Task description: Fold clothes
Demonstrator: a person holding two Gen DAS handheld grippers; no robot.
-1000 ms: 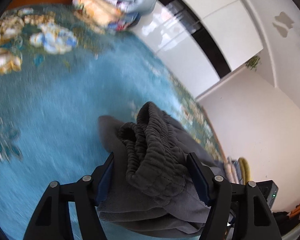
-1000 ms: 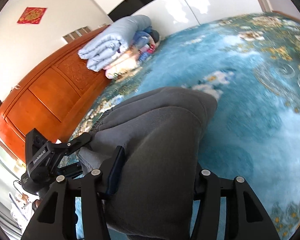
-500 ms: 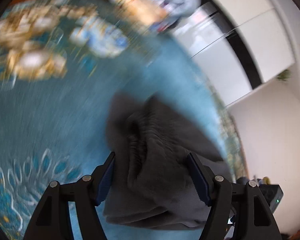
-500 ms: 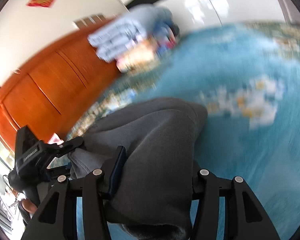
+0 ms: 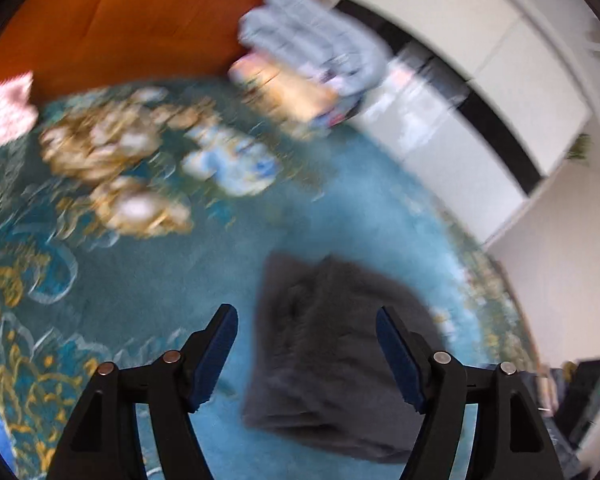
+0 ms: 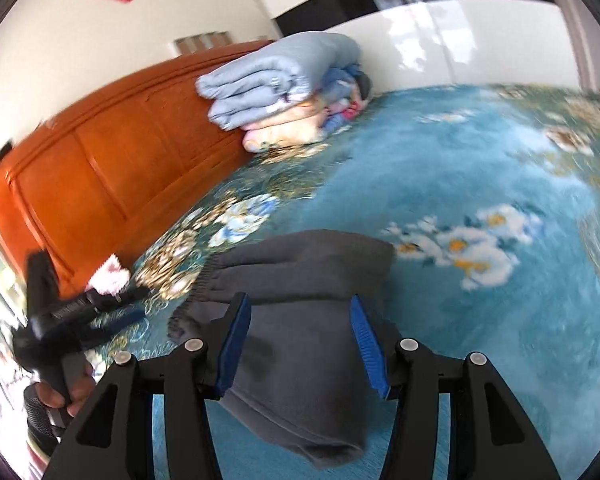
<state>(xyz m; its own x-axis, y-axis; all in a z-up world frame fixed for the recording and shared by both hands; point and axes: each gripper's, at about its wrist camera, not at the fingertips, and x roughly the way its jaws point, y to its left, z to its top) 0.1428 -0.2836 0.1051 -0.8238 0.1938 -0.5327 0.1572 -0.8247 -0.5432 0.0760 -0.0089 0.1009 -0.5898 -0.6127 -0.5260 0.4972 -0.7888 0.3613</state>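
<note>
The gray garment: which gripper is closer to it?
Right. The right gripper has the gray garment between its pads; the left gripper, opening, has it lying beyond its pads.

grey garment [image 5: 332,344] on floral bedspread [image 5: 140,264]

Bright, soft daylight; window glare sheens the glossy white wardrobe doors [image 6: 440,36] at the far wall. Motion blur smears the teal floral carpet [image 5: 140,184]. Fisheye bends edges, corners black.

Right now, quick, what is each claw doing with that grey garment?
Left claw: opening, pads clear of the grey garment, holding nothing.
Right claw: garment between its pads, but a real grip cannot be told.
</note>
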